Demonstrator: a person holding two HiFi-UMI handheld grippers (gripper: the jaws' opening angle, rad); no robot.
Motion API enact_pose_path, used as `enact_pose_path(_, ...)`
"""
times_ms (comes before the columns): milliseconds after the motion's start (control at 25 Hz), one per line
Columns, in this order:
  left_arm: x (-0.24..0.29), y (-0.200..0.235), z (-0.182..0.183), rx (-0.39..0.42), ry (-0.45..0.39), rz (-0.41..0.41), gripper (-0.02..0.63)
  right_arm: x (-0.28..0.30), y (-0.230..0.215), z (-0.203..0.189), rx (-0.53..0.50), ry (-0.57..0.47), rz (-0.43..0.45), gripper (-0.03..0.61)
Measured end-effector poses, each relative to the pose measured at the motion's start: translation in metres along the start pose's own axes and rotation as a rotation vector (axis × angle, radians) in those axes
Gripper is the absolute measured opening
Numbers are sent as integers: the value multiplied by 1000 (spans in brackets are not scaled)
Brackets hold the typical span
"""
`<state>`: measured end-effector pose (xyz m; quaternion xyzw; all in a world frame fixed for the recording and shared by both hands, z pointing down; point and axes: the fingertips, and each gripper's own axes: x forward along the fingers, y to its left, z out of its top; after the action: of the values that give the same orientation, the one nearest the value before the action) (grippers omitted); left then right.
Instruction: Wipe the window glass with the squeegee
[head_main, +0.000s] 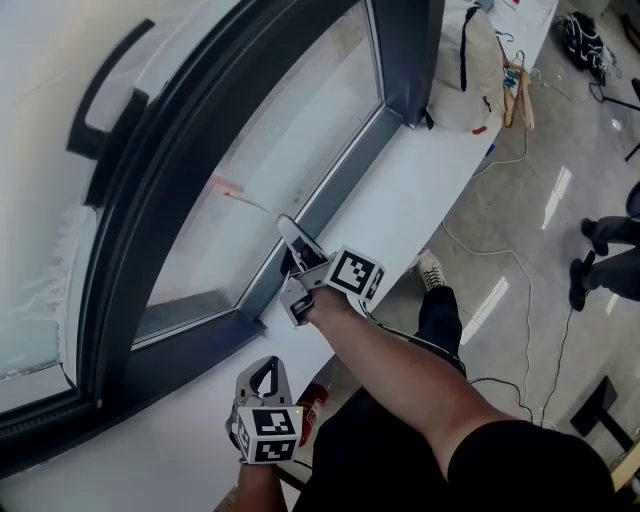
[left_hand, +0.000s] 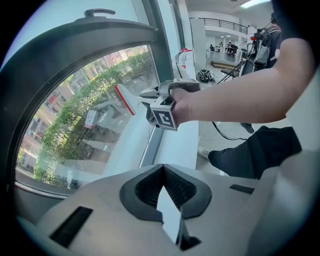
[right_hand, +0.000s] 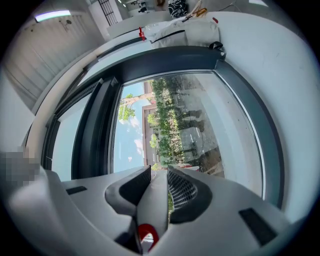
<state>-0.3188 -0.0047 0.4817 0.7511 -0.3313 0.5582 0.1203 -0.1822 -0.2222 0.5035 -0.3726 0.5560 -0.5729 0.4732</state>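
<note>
Our left gripper hung low beside the white sill, well apart from the work. Its own view showed its jaws closed tip to tip on nothing, only bare sill showing behind them. It was plainly the farther gripper.

Further right, the squeegee lay out ahead of our right gripper, whose jaws were clenched on its white handle. The handle's long axis ran from those jaws up and leftward to the window glass. The red-edged blade sat crosswise at its end, over the lower part of the pane, near the bottom rail of the dark frame. We judged that any stroke would depend on that blade lying flat to the pane.

We could not tell whether the rubber actually touched the glass. In the right gripper view the jaws hid nearly all of the blade. The head view showed it only as a thin, faint strip.
</note>
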Motion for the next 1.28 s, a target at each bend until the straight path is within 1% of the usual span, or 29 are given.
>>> enact_pose_path(240,10,-7,11,23,17,-15,0,-8,6,20,-23,15,25,92)
enact_pose_path(320,14,-13,18,31,19,-24,0,-16,7,34,-34,13,33,92)
enact_pose_path(400,21,-19,34,46,10,-37,0,-25,7,55,-45,0,36,92)
enact_pose_path(520,32,-27,66,72,-15,-58,0,-35,3,98,-52,-44,40,92)
enact_pose_path(680,46,-37,104,83,-30,-79,0,-41,-11,169,-85,-118,2,92)
enact_pose_path(840,66,-42,134,89,-19,-76,0,-41,-24,248,-93,-210,-14,92)
enact_pose_path(960,81,-44,146,84,7,-70,0,-37,-35,301,-104,-265,-15,92)
enact_pose_path(1120,94,-50,161,75,32,-74,0,-23,-48,352,-119,-301,-22,92)
enact_pose_path(1280,103,-52,175,63,48,-72,0,-1,-51,388,-122,-322,9,92)
